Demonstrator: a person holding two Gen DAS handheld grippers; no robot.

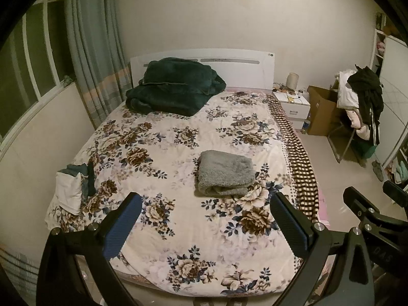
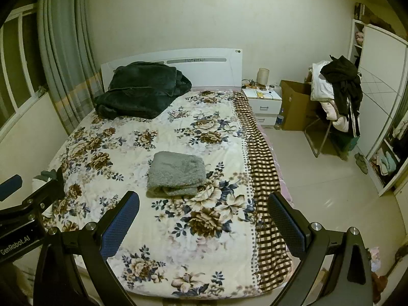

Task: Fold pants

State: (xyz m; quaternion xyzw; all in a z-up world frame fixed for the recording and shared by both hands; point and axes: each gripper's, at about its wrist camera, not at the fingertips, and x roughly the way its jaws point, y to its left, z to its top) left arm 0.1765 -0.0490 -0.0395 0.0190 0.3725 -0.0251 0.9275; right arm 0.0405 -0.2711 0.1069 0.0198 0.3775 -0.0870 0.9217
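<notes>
Pants: we judge the grey fleece pants [image 1: 225,174] done, since they lie as a compact bundle mid-bed, on the floral bedspread [image 1: 178,229].
Left gripper [image 1: 205,219]: we hold it back over the foot of the bed, jaws spread wide, carrying nothing.
Right gripper [image 2: 204,219]: likewise spread and empty, well short of the bundle.
Reason: we see nothing left to pinch.

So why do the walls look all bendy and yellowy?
Left wrist view: the fisheye lens bows the window frame and curtain, with dark corners. Right wrist view: the wardrobe curves too, and dim indoor light tints the wall yellow-green.
</notes>
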